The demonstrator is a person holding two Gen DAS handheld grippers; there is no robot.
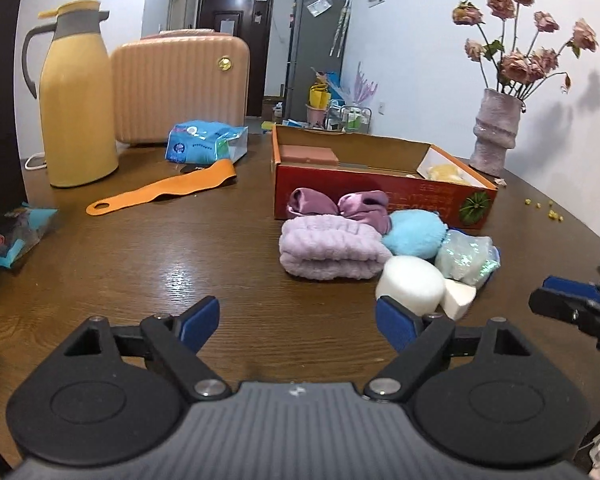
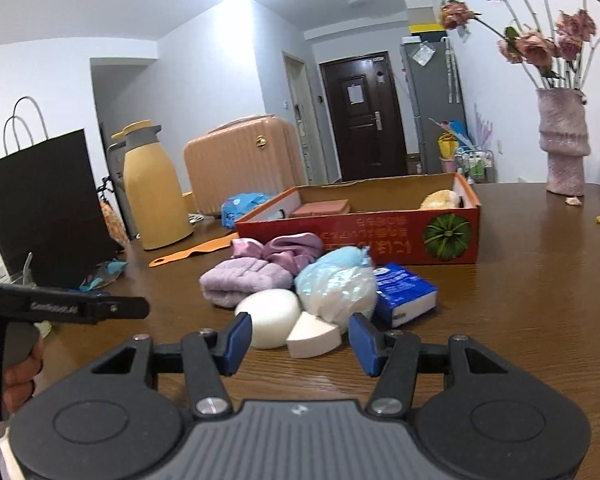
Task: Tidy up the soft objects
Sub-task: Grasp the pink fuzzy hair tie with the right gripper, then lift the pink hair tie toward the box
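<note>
A pile of soft things lies on the brown table before a red cardboard box (image 1: 380,196) (image 2: 380,236): a lilac folded towel (image 1: 328,250) (image 2: 244,280), a purple satin bow (image 1: 340,204) (image 2: 284,250), a blue fluffy puff (image 1: 414,232) (image 2: 340,258), a glittery bagged puff (image 1: 466,254) (image 2: 338,290), a round white sponge (image 1: 414,282) (image 2: 270,310) and a white wedge sponge (image 1: 458,300) (image 2: 312,338). My left gripper (image 1: 298,322) is open and empty, left of the pile. My right gripper (image 2: 300,342) is open, its jaws on either side of the wedge sponge, apart from it. The box holds a brown block (image 1: 308,155) and a yellow plush (image 1: 446,171).
A yellow thermos (image 1: 76,100), a pink case (image 1: 180,88), a blue tissue pack (image 1: 206,142) and an orange strip (image 1: 164,192) stand at the left. A vase of roses (image 1: 496,132) is at the back right. A blue packet (image 2: 406,292) lies right of the pile. A black bag (image 2: 44,200) stands far left.
</note>
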